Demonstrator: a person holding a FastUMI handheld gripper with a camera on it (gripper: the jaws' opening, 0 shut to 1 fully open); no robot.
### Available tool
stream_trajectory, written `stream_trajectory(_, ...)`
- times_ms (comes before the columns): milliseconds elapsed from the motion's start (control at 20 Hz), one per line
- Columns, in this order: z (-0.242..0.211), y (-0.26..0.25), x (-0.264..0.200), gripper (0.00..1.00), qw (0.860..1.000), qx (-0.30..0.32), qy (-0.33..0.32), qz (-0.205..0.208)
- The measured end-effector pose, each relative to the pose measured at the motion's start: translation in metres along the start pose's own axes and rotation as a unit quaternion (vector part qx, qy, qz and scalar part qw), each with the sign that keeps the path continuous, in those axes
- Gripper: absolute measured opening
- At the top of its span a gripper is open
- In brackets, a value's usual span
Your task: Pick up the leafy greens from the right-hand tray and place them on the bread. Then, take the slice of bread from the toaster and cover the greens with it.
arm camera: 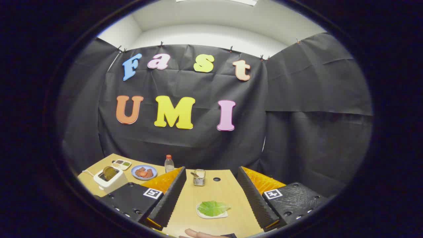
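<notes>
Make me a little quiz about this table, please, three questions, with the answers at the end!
1. True or false: the gripper is open, and the leafy green lies on its white tray between the fingers.
2. What sticks out of the top of the white toaster?
A. a slice of bread
B. a spoon
C. a carrot
3. Fill in: the clear bottle has a ____ cap.

Key
1. True: the fingers stand wide apart and touch nothing.
2. A
3. Red. The bottle stands near the blue plate, beyond the fingers.
</notes>
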State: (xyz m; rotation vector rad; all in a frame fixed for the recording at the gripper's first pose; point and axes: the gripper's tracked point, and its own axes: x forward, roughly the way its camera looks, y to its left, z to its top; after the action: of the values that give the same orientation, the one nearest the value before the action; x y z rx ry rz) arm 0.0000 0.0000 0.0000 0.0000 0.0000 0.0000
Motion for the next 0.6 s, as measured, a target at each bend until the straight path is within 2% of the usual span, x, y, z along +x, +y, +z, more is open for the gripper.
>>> stream_trajectory(250, -0.004, -0.007, 0.008, 0.95, 1.0, 0.017, -0.008, 0.0)
stream_trajectory(600, -0.033, -0.03, 0.05, 0.95, 1.0, -0.015, 0.018, 0.006)
